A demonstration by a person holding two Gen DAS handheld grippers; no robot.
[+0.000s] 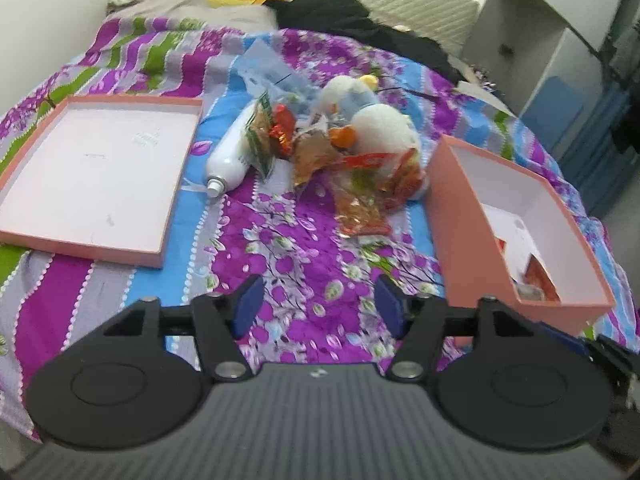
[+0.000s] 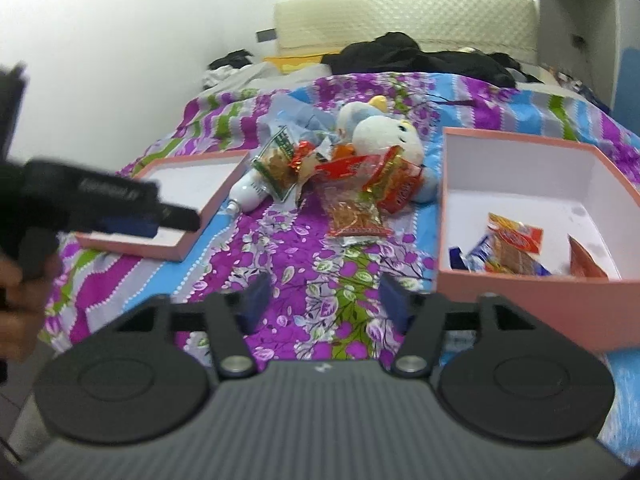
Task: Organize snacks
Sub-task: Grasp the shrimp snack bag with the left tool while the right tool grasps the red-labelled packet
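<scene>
Both claws, left claw [image 1: 316, 304] and right claw [image 2: 324, 300], stand open and empty above the bed [image 1: 300, 240], where I judge the job part done: some snack packets [image 2: 516, 248] lie in the pink box [image 2: 520, 292], several packets [image 1: 360, 208] remain beside the plush toy [image 1: 380, 128].

Black hand-held gripper [image 1: 318, 306], blue pads [image 1: 248, 306], silver pivot screws, ribbed grey body.

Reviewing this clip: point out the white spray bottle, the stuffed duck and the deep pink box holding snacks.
white spray bottle [image 1: 228, 160]: left wrist view, middle of its body.
stuffed duck [image 1: 380, 126]: left wrist view, its white body.
deep pink box [image 2: 516, 168]: right wrist view, inner back wall.
</scene>
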